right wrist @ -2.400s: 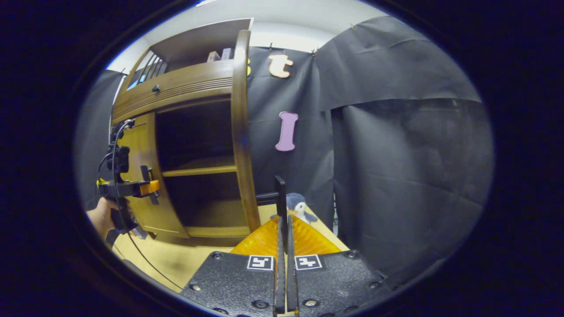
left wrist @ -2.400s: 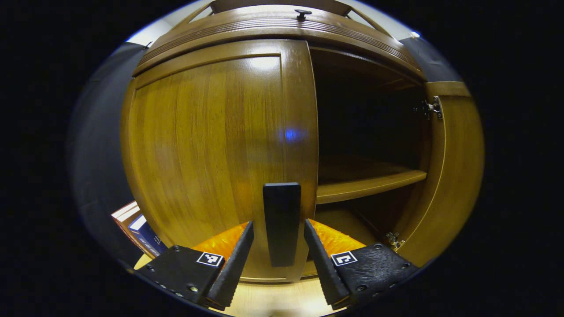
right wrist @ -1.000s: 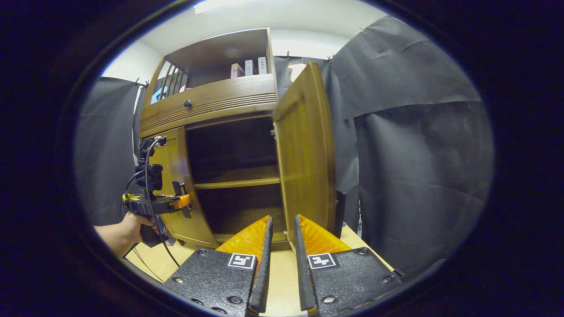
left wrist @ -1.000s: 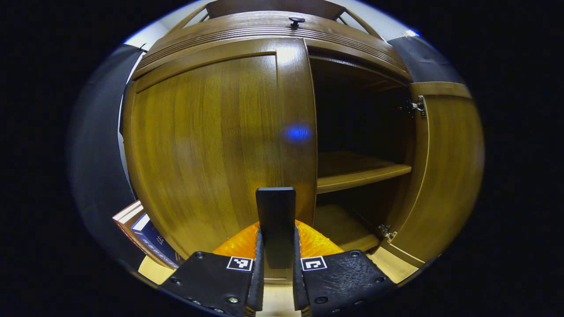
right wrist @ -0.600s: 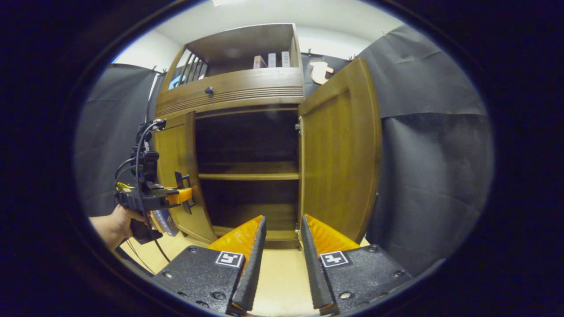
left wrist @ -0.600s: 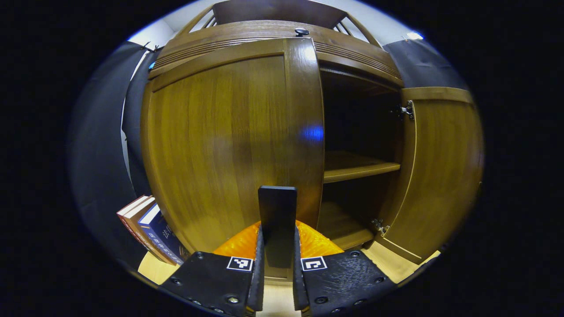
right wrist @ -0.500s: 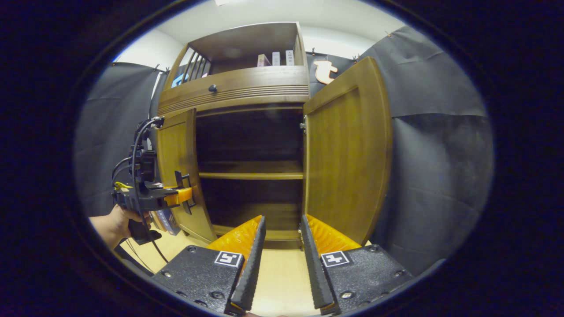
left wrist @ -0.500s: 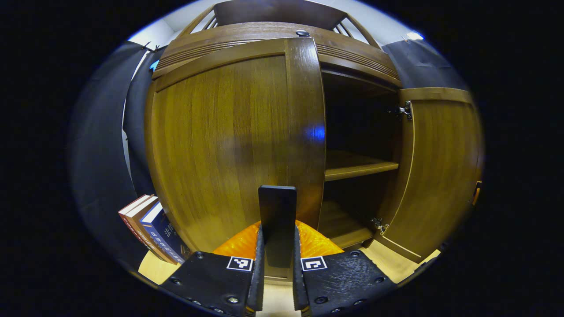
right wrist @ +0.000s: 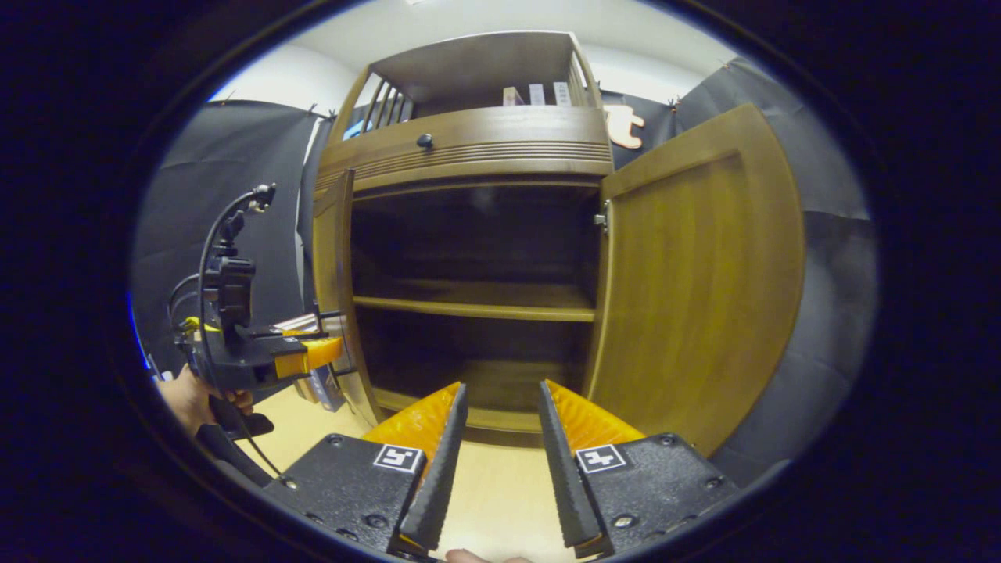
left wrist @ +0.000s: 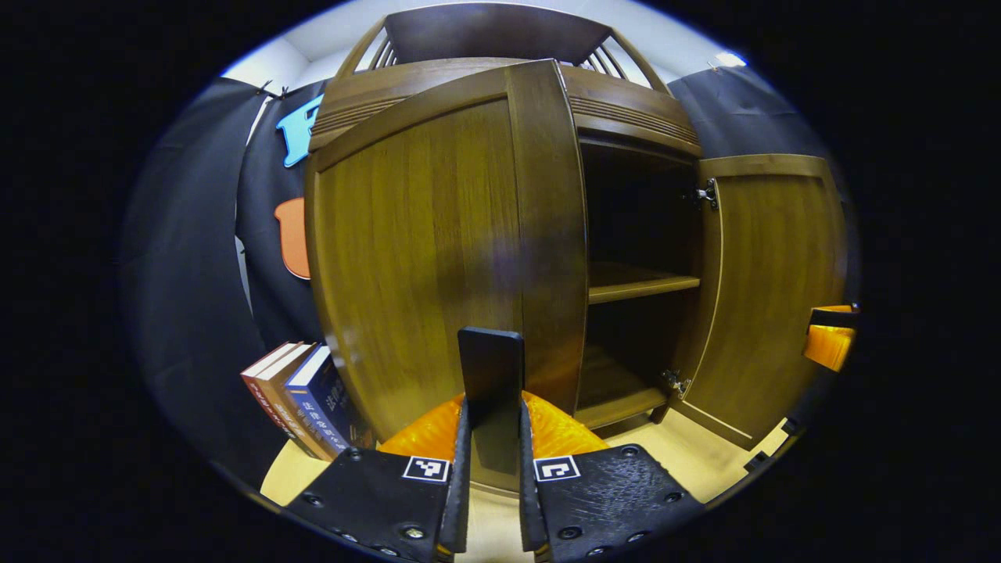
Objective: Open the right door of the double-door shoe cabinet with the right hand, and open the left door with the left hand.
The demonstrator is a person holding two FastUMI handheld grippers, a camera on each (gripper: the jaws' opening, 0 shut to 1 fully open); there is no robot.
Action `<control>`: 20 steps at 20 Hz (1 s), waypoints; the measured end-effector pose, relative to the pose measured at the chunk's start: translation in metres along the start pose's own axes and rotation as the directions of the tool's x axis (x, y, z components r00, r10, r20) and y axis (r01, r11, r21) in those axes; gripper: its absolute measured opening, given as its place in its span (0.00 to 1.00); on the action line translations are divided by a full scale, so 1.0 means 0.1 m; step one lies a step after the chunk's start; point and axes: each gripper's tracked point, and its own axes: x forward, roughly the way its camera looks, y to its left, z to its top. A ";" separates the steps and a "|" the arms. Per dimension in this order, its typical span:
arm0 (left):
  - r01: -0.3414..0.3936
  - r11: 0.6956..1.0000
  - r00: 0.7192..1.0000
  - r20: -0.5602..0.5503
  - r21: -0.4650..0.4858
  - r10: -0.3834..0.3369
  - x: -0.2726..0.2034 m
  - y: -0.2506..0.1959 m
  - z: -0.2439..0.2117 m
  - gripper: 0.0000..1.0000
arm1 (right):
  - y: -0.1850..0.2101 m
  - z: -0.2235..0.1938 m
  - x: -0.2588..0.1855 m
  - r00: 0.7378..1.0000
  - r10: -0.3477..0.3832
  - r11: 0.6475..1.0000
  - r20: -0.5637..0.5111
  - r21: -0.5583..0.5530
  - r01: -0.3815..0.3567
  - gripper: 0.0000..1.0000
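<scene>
Shoe cabinet [right wrist: 469, 156] of brown wood, double-doored, is seen standing on a light wooden worktop [right wrist: 500, 500], toward its back edge against the black cloth wall. In the right gripper view the right door [right wrist: 696, 289] is swung fully out to the right, its inner face turned to the camera and a metal hinge [right wrist: 600, 220] visible at its upper inner edge. The left door [left wrist: 438, 250] is partly swung out; in the right gripper view it is seen nearly edge-on at the left side of the opening. A dark interior with one horizontal wooden shelf [right wrist: 477, 306] is exposed between the doors. In the left gripper view the left gripper [left wrist: 493, 469] is closed on the flat black upright handle [left wrist: 491, 383] of the left door, both jaws pressed against its sides. In the right gripper view the same gripper is seen at the left door's edge, held by a person's hand [right wrist: 191, 399], with a cable rising from it. The right gripper [right wrist: 493, 461] is held in front of the open cabinet, above the worktop, its jaws moderately apart with nothing between them. Several upright books [left wrist: 301, 399] are seen on the worktop just beside the cabinet's left side. A small dark knob [right wrist: 425, 141] is set in the drawer front above the doors.
</scene>
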 end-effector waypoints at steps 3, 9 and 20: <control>-0.023 1.000 1.000 0.004 0.003 0.023 -0.13 0.10 -0.03 0.25 | 0.05 0.01 0.09 1.000 0.019 1.000 -0.002 -0.008 -0.019 0.64; -0.083 0.996 0.997 -0.005 -0.013 0.083 -0.38 0.29 -0.10 0.20 | 0.19 -0.02 0.21 0.997 0.074 0.997 -0.023 -0.033 -0.074 0.65; -0.293 0.956 0.956 -0.024 -0.027 0.293 -0.88 1.02 -0.22 0.17 | 0.42 -0.07 0.38 0.991 0.121 0.991 -0.047 -0.048 -0.124 0.65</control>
